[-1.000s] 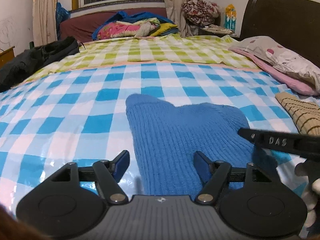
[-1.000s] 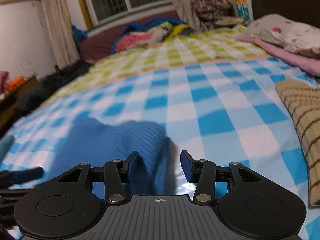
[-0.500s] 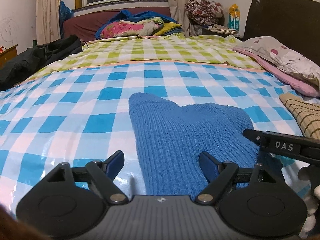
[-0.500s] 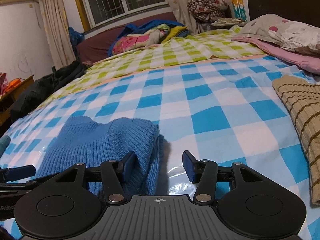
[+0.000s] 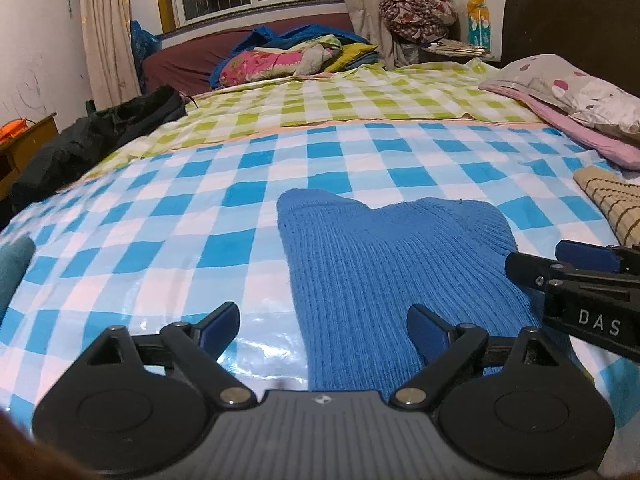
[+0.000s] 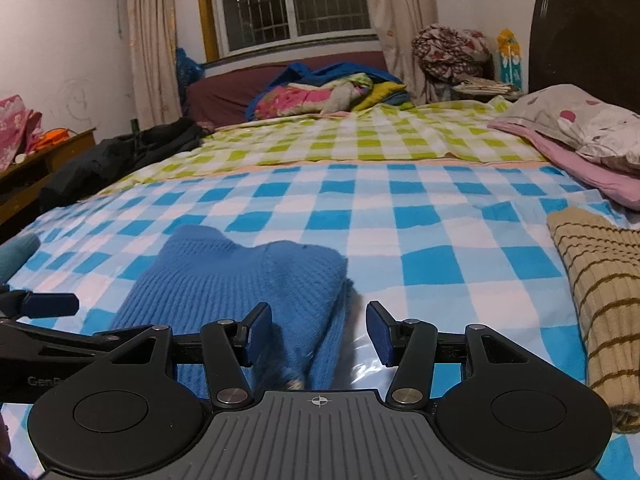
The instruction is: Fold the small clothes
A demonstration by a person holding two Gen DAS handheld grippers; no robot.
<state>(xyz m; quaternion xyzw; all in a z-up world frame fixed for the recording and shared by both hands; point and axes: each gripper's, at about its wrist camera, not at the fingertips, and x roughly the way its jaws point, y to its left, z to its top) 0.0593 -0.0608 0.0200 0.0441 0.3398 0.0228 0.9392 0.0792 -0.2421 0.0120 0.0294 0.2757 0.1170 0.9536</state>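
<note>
A folded blue knit garment (image 5: pixel 384 268) lies on the blue-and-white checked sheet (image 5: pixel 168 248). My left gripper (image 5: pixel 323 328) is open and empty, straddling the garment's near left edge. My right gripper (image 6: pixel 318 330) is open and empty over the garment's (image 6: pixel 240 280) near right edge, where folded layers show. The right gripper also shows at the right of the left wrist view (image 5: pixel 576 276); the left gripper shows at the left of the right wrist view (image 6: pixel 44 312).
A tan striped folded garment (image 6: pixel 600 288) lies at the right. Pillows (image 5: pixel 576 96) lie at the far right, a black jacket (image 5: pixel 96 132) at the far left. A pile of bedding (image 5: pixel 296 56) lies under the window. A teal cloth (image 5: pixel 12 264) sits at the left edge.
Both grippers have lifted and drawn back a little from the blue garment, and their jaws have opened wider. The garment stays folded in place.
</note>
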